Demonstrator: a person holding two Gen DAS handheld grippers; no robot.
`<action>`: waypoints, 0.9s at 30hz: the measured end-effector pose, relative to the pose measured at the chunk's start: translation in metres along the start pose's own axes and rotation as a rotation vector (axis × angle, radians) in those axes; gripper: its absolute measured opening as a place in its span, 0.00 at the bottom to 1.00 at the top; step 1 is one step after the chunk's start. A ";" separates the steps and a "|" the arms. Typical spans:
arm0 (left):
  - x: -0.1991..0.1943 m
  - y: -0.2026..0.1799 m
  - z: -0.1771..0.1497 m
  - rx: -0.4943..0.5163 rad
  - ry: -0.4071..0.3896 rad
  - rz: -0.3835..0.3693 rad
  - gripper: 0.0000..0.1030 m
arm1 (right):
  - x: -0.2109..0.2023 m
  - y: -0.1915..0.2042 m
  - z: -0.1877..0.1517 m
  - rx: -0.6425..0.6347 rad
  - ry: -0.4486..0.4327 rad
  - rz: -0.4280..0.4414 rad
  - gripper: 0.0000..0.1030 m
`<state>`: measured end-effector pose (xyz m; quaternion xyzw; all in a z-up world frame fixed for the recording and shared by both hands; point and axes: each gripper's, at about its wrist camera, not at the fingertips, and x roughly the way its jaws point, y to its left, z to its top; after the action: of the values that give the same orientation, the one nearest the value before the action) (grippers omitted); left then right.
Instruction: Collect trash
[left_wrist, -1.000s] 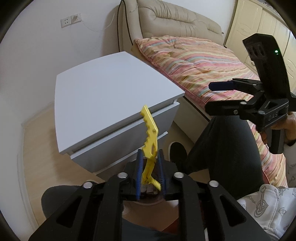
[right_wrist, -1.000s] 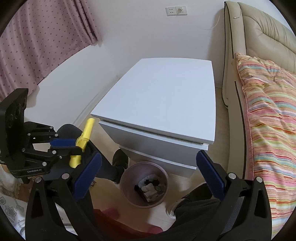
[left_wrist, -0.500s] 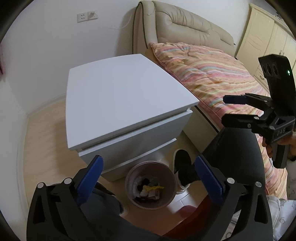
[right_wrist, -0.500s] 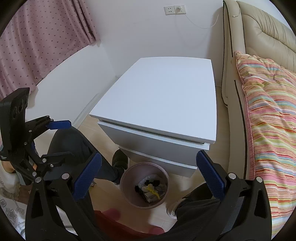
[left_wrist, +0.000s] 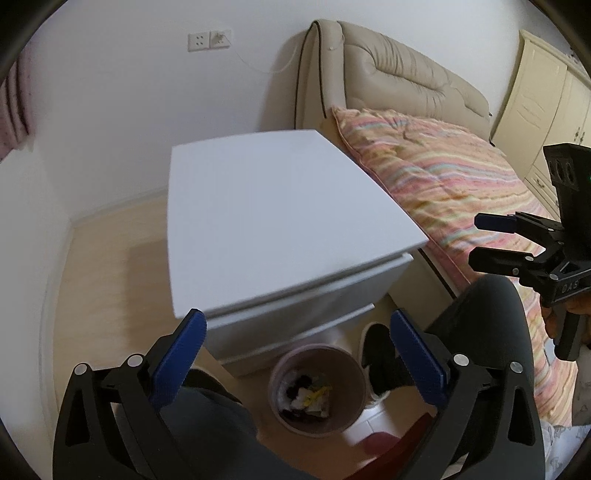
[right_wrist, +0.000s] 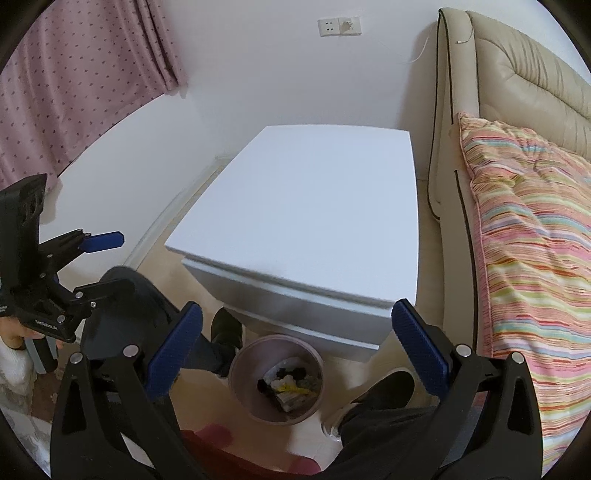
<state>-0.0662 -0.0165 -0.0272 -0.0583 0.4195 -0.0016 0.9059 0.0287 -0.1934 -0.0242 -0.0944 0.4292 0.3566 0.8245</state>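
Although both tools were in view, neither held anything: the left tool (left_wrist: 295, 354) stood with its jaws spread wide, having just been opening, with nothing between its blue pads (left_wrist: 181, 354), and the right tool (right_wrist: 295, 350) was likewise spread and empty. The yellow clip (right_wrist: 291, 387) lay inside the pinkish bin (right_wrist: 240, 365) on the floor, low in the middle of both frames, just in front of the white bedside cabinet (left_wrist: 280, 221) and between the person's shoes (right_wrist: 227, 326). In the left wrist view it showed as a small yellow streak (left_wrist: 317, 393) on top of pale crumpled wrappers and something dark. Most of it was hidden among the other rubbish, so its full outline could not be made out. What showed in the right wrist view ran roughly left to right across the frame, so its long axis seemed to lie nearly flat across the bin's floor; which end was the toothed one could not be told. By its look it was likely thin, hard plastic: light, stiff, somewhat slick on its smooth faces, and liable to snap or spring if squeezed hard at the tip. Were it to be taken up again, the thicker middle, gripped across its narrow width, would probably be the safest hold. The striped quilt (left_wrist: 443, 173) on the bed filled the right of the frames, and the cabinet top carried nothing.
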 end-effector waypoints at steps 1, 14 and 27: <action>-0.001 0.002 0.002 -0.001 -0.004 0.007 0.93 | -0.001 0.000 0.004 -0.002 -0.007 -0.003 0.97; -0.017 0.015 0.053 0.001 -0.114 0.036 0.93 | -0.016 0.010 0.060 -0.078 -0.109 -0.056 0.97; -0.026 0.013 0.082 0.033 -0.166 0.062 0.94 | -0.032 0.014 0.091 -0.102 -0.173 -0.056 0.97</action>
<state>-0.0214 0.0059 0.0438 -0.0301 0.3447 0.0243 0.9379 0.0657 -0.1573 0.0584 -0.1169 0.3348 0.3617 0.8622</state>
